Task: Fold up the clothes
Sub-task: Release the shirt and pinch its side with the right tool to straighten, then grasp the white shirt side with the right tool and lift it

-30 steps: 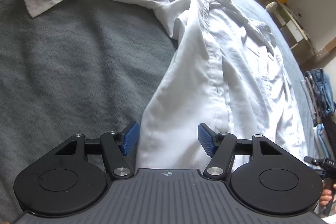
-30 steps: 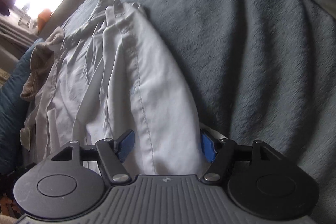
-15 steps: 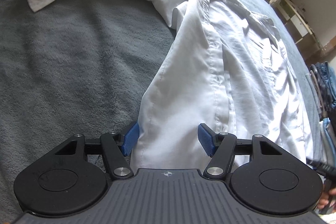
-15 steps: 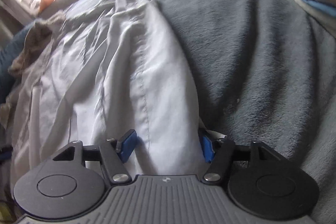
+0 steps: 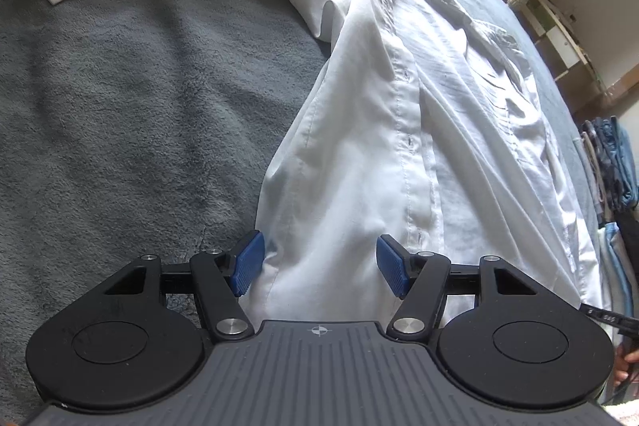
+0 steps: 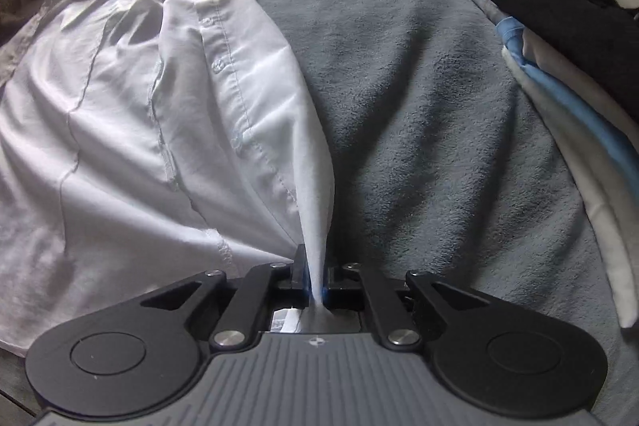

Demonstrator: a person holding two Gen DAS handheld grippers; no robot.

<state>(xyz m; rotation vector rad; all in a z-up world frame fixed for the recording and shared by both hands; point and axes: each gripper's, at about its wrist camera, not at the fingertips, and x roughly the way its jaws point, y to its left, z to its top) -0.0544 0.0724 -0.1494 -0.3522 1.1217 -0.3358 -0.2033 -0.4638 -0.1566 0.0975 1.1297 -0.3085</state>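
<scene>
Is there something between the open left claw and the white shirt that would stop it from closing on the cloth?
Nothing visible. The left claw is open, with the white shirt hem lying directly between its blue pads; only the grey blanket is beside it.

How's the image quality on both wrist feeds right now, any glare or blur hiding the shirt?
Left wrist: sunlit and sharp, white shirt stitching readable, fisheye bending the far edges. Right wrist: dimmer, blown-out glare in the top-left corner, shirt greyer, yet buttons still legible; the right gripper is clearly shut on fabric.
</scene>
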